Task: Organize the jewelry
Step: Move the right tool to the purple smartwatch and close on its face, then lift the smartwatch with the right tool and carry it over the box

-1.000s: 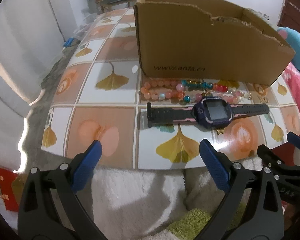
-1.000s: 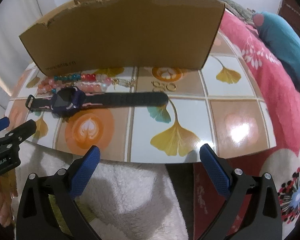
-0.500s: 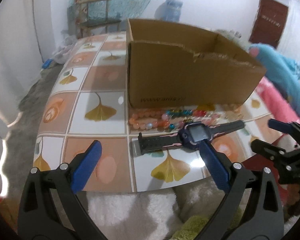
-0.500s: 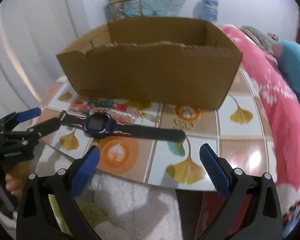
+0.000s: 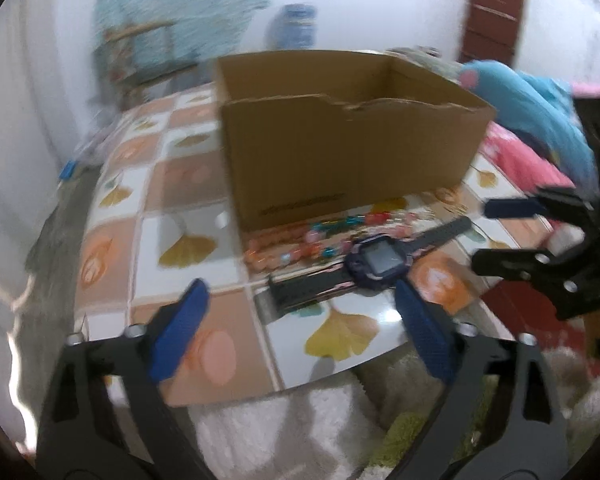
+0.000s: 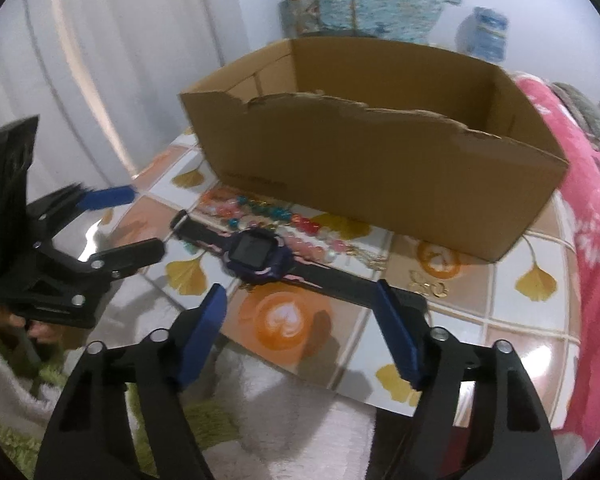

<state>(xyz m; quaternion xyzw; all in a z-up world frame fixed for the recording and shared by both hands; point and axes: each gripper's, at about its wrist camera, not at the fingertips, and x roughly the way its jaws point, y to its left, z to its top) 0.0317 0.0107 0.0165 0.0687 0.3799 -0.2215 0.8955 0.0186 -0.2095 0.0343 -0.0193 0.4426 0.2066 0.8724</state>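
Approach step, nothing picked yet. I hold left gripper (image 5: 300,328) and right gripper (image 6: 300,324) over the table's near edge; jaws have just been closing, part-open, nothing between them. Smartwatch (image 6: 256,256) and bead bracelets (image 6: 260,212) lie before the cardboard box (image 6: 380,160). Next: descend squarely on the watch strap.

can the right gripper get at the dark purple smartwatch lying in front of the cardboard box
Probably yes. The right gripper is open and empty, its jaws just narrowing, above the table's near edge. The dark purple smartwatch lies flat just ahead, nothing between them; the beaded bracelets sit behind it.
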